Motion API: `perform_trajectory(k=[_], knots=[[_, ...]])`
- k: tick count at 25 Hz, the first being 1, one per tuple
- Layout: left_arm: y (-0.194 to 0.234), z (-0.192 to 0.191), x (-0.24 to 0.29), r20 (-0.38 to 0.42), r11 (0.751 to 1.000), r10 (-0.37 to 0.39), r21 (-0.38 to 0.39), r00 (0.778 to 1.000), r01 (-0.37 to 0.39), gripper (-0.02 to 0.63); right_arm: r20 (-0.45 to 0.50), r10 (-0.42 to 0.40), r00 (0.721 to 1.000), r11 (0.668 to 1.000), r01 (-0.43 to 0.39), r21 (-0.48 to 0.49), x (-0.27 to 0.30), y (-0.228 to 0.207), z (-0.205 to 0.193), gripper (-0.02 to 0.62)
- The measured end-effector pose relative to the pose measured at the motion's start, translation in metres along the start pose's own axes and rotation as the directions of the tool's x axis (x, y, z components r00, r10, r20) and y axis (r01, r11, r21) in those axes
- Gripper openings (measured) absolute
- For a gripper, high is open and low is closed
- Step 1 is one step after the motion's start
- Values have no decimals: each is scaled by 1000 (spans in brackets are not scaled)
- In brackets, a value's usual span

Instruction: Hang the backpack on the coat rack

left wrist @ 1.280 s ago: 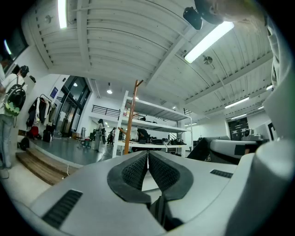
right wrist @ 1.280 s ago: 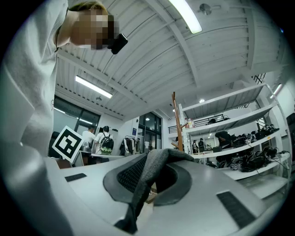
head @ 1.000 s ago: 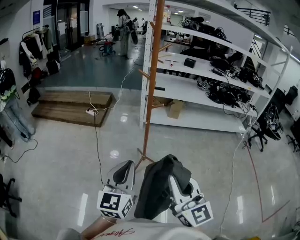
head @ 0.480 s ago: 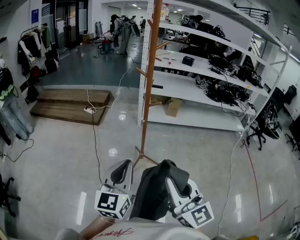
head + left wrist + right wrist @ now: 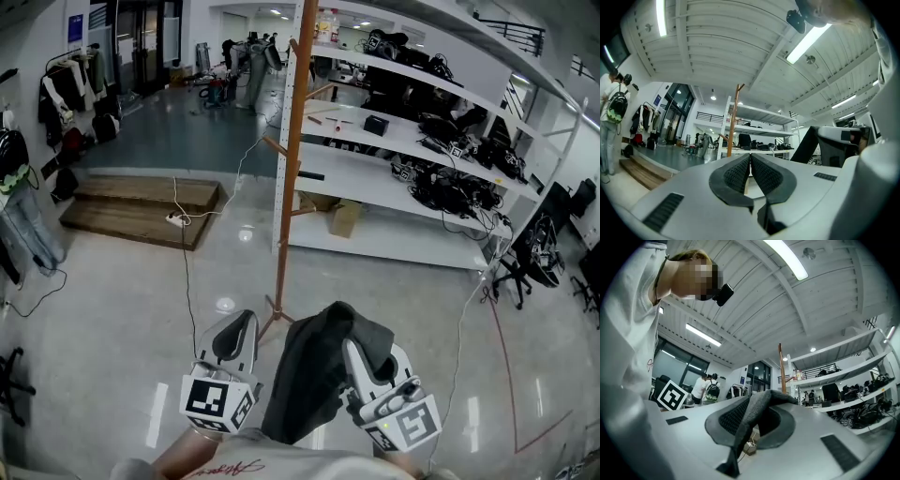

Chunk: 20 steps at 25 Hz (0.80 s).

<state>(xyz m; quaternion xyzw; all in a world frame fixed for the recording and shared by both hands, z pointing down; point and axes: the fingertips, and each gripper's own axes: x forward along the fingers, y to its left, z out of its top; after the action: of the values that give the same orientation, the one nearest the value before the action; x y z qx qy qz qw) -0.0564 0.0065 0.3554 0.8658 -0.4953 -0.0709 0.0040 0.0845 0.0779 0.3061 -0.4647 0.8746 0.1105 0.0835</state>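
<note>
A dark grey backpack (image 5: pixel 314 375) hangs from my right gripper (image 5: pixel 361 349) at the bottom centre of the head view. In the right gripper view its grey strap (image 5: pixel 757 411) lies pinched between the pads, so that gripper is shut on it. My left gripper (image 5: pixel 234 336) is held beside the bag's left side, its pads (image 5: pixel 740 172) pressed together on nothing. The wooden coat rack (image 5: pixel 289 159) stands straight ahead, its pole rising past short pegs (image 5: pixel 277 147). It also shows as a thin brown pole (image 5: pixel 781 367) beyond the right jaws, and as the rack (image 5: pixel 734 117) past the left ones.
White shelving (image 5: pixel 412 141) loaded with gear stands just behind and right of the rack. A white cable (image 5: pixel 187 272) and a power strip (image 5: pixel 175 221) run across the glossy floor near a low wooden platform (image 5: pixel 141 211). Office chairs (image 5: pixel 520 258) stand at the right. Clothes (image 5: pixel 19 206) hang at the left wall.
My right gripper has lifted the backpack a little. The view has drifted, so the coat rack's base and both grippers sit slightly lower and left.
</note>
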Motion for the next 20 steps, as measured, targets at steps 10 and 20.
perform_trajectory(k=[10,20], knots=[[11,-7,52,-4,1000,-11,-2,1000,11,20,-15,-39,999,999,39,-22,32,-56,-14,40],[85,-30,171,-31,999,-32,-17,999,32,20,-8,-56,998,998,56,29,104,-141,-43,40]])
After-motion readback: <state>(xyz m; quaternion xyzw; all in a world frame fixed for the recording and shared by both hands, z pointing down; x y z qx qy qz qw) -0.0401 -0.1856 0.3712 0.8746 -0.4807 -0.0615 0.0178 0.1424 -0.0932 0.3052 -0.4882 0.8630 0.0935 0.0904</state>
